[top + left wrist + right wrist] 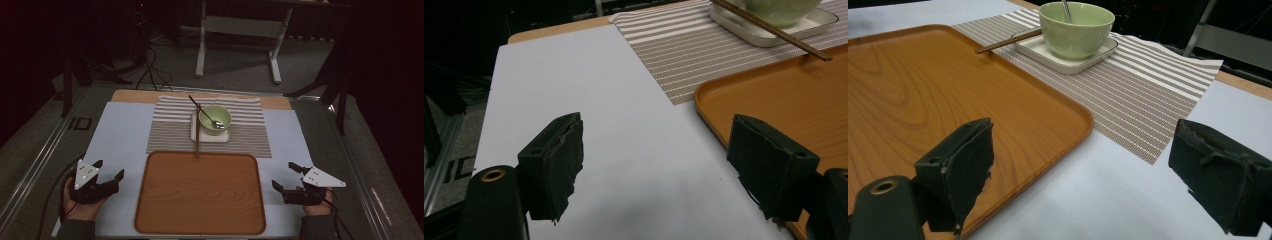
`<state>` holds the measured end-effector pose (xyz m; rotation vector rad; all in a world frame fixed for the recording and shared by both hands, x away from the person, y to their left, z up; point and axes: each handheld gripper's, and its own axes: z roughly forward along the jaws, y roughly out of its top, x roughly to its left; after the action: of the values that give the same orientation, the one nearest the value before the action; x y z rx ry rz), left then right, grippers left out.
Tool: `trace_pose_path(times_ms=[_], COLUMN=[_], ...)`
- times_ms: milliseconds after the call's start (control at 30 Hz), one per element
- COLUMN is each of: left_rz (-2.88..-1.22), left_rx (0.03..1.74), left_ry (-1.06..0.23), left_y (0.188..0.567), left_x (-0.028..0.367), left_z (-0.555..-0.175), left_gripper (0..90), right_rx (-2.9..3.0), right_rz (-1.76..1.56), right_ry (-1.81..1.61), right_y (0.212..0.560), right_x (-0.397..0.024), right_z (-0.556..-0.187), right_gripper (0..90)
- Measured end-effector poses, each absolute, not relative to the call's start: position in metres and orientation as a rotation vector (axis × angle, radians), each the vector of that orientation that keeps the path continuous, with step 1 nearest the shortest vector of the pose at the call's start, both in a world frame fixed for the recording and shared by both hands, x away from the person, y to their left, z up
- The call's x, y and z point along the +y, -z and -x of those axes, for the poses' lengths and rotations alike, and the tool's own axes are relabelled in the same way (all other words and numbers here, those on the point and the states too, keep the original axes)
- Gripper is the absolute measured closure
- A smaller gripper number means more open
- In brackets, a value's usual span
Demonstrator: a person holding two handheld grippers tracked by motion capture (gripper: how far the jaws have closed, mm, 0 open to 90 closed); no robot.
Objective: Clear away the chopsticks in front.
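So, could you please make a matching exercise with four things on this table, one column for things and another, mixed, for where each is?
Things:
1. spoon
2. bowl
3. chopsticks
4. tray

Places:
A. on the white dish
B. nearest the person, between the two tongs
C. inside the bowl
D. across the dish's edge, tips over the tray's far rim

Pairs: 1-C, 2-A, 3-D, 4-B
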<state>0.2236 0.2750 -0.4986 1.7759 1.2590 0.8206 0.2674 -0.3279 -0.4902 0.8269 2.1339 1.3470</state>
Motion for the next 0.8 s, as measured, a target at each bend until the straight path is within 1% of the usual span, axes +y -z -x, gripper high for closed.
trace_pose_path(times_ms=[300,533,800], left_rz=[-1.793,-1.801,-1.792], left_rx=[1.250,1.256,1.221], left_ry=[-0.791,-0.756,-0.772], left_y=[0.499,0.501,0.492], left_x=[0.270,0.264,0.258], left_z=[-0.227,-0.237,-0.242], left_gripper=[25.3,25.9,26.4], right_rx=[2.128,2.127,2.134], right_rz=[-0.824,-0.820,-0.811], right_ry=[-1.354,-1.356,-1.344], right_y=[0.490,0.489,0.489], right_x=[-0.328,-0.327,-0.325], right_z=[-0.267,-0.268,-0.267], right_gripper=[10.5,10.5,10.6])
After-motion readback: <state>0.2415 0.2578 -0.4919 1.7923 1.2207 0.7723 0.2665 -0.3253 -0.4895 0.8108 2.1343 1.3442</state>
